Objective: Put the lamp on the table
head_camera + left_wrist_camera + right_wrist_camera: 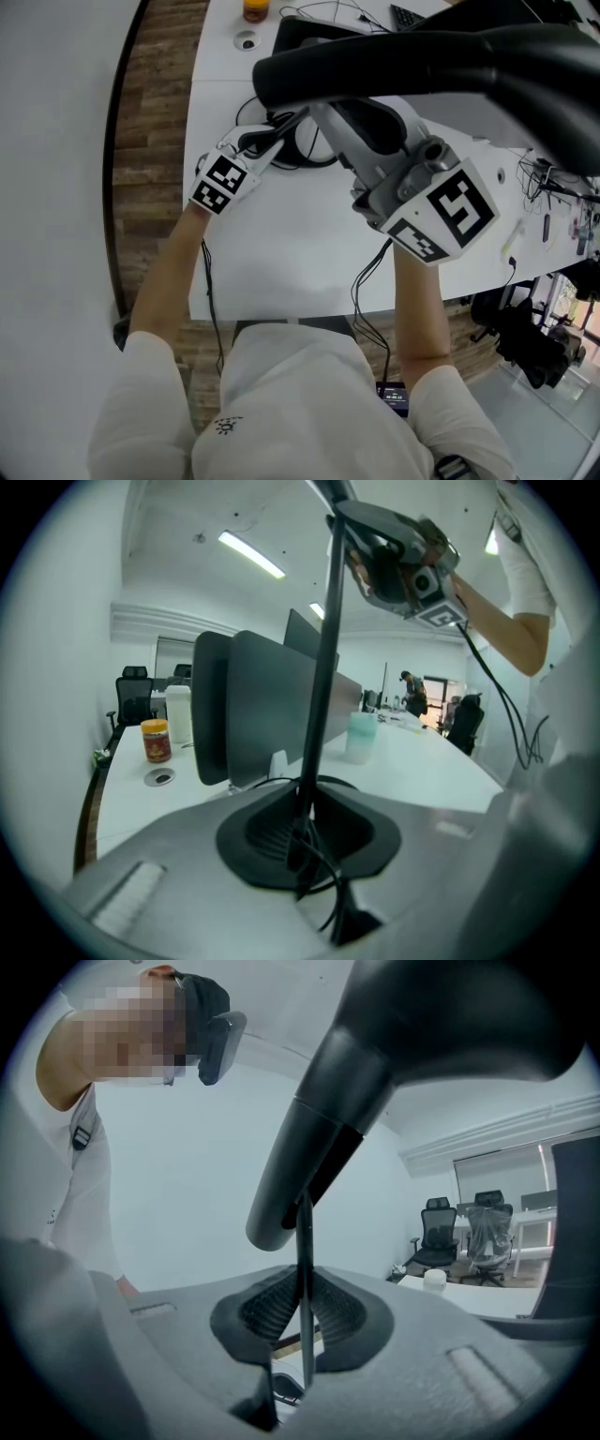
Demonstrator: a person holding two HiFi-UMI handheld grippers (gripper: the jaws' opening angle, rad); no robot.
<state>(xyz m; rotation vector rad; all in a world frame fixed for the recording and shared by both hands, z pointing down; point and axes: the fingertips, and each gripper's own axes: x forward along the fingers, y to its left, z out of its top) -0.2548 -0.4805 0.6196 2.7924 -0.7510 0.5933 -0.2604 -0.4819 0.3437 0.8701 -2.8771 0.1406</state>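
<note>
The black lamp is held off the white table (281, 253) by both grippers. Its thick curved head (422, 56) fills the top of the head view, close to the camera. My left gripper (281, 127) is shut on the lamp's thin pole (323, 667), and a black cable hangs through the jaws (305, 841). My right gripper (328, 117) grips the same pole higher up; it shows near the lamp head in the left gripper view (412, 574). In the right gripper view the pads (302, 1321) pinch the thin rod (305, 1241) just under the lamp head (394, 1082). The lamp's foot is hidden.
Dark monitors (253, 705) stand on the table behind the pole, with an orange-lidded jar (156, 740), a white bottle (178, 712) and a pale green cup (360, 736). A keyboard (408, 14) lies at the far edge. Wooden floor (150, 141) lies left; office chairs (436, 1232) stand beyond.
</note>
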